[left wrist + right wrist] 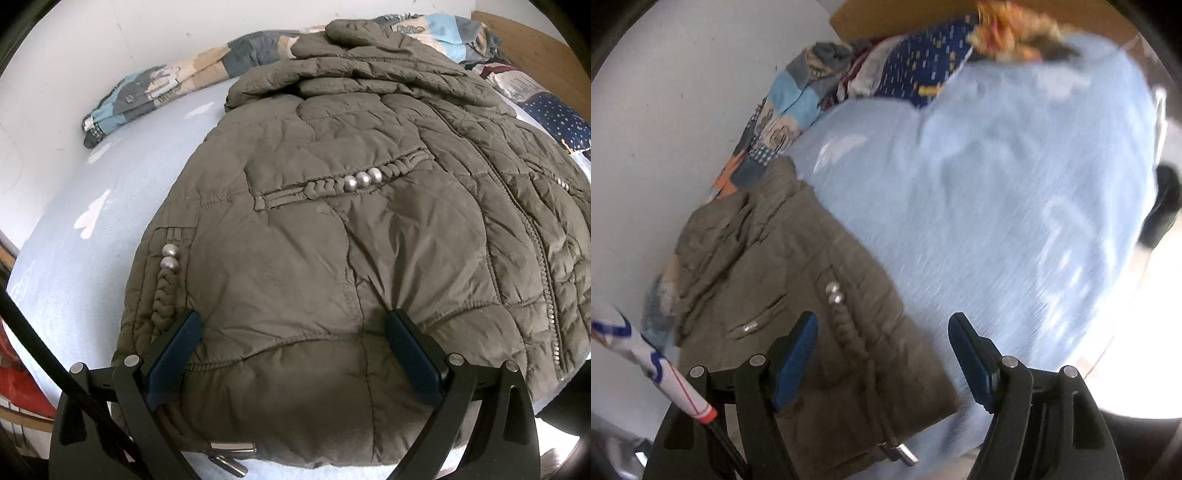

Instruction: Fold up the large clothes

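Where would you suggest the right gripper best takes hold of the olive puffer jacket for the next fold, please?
Probably the jacket at its near hem corner, coming from the bare blue sheet side. That edge lies flat and free, so one finger can slide under. The right gripper hangs open there; the left gripper straddles the hem.

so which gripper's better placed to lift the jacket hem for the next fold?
Left. The left gripper already straddles the hem of the jacket, both pads against bunched fabric. The right gripper is open over the jacket's corner and bedsheet, gripping nothing.
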